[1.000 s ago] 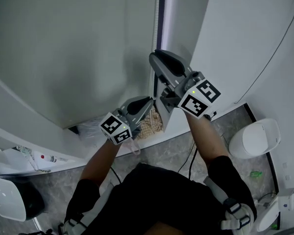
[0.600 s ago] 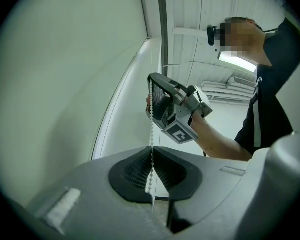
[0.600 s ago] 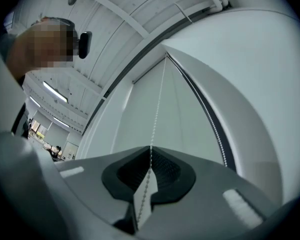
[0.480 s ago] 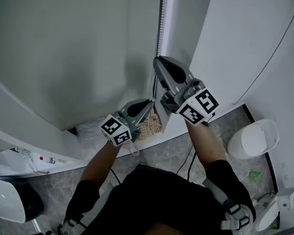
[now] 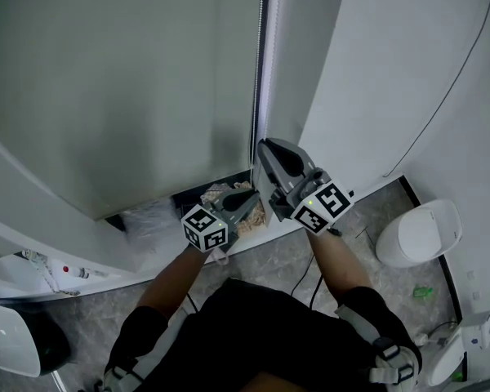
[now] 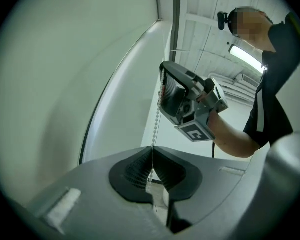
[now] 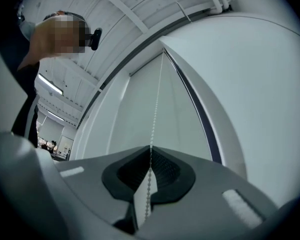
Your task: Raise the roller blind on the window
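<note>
One roller blind (image 5: 122, 80) hung over the window at the left, its bottom edge down near the sill. Just right of it ran one bead chain (image 5: 256, 96). Two grippers held that chain. The left gripper (image 5: 250, 198) was clamped tight on it lower down. The right gripper (image 5: 265, 149), just above, had just been closing its jaws and now pinched the same strand. One white lidded bin (image 5: 418, 233) stood far right.
</note>
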A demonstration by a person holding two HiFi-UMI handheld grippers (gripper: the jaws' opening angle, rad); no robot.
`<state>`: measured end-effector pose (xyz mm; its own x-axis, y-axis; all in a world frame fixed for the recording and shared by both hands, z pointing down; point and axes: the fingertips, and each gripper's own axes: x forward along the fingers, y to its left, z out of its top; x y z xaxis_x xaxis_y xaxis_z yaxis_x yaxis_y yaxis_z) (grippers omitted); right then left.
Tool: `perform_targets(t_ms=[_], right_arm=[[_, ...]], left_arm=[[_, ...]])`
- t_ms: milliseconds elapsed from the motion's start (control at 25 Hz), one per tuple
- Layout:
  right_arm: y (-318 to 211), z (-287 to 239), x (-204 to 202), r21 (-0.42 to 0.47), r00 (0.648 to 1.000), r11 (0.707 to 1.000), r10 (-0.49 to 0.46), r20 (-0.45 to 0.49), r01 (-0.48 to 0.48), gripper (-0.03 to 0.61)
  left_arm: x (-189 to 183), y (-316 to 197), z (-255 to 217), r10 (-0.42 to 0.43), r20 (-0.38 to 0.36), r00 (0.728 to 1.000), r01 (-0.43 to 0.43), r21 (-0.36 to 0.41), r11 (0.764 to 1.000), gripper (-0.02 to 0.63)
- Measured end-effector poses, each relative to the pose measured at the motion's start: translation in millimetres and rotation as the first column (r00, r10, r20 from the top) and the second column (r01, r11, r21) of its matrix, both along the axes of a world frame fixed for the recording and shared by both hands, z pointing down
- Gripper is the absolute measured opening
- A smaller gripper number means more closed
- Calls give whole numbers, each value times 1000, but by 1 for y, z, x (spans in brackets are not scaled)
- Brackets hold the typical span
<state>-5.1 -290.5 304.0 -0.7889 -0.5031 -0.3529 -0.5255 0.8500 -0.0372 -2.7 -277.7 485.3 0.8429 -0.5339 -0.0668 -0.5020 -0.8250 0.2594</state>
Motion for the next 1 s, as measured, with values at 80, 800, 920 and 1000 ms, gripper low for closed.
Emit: perform_targets(t_ms=[80,800,920,1000], right_arm=[[4,29,-2,-38,1000,999,-5,-28,4,11],[0,111,8,-158,993,987,-15,-117,-4,6],[0,112,6,-159,992,987,-18,-122,-2,6],[2,113,4,-159,992,987,-18,-126,-2,6]], left_arm=[[2,2,26,3,21,1000,-2,-49,999,8],[-30,-20,-132,102,-160,982,-68,206,976,155],[-20,-33,-196,167,-217,962,-104,274,956,155],[-11,-36,-218,211,-210,955,-143,300,943,155]])
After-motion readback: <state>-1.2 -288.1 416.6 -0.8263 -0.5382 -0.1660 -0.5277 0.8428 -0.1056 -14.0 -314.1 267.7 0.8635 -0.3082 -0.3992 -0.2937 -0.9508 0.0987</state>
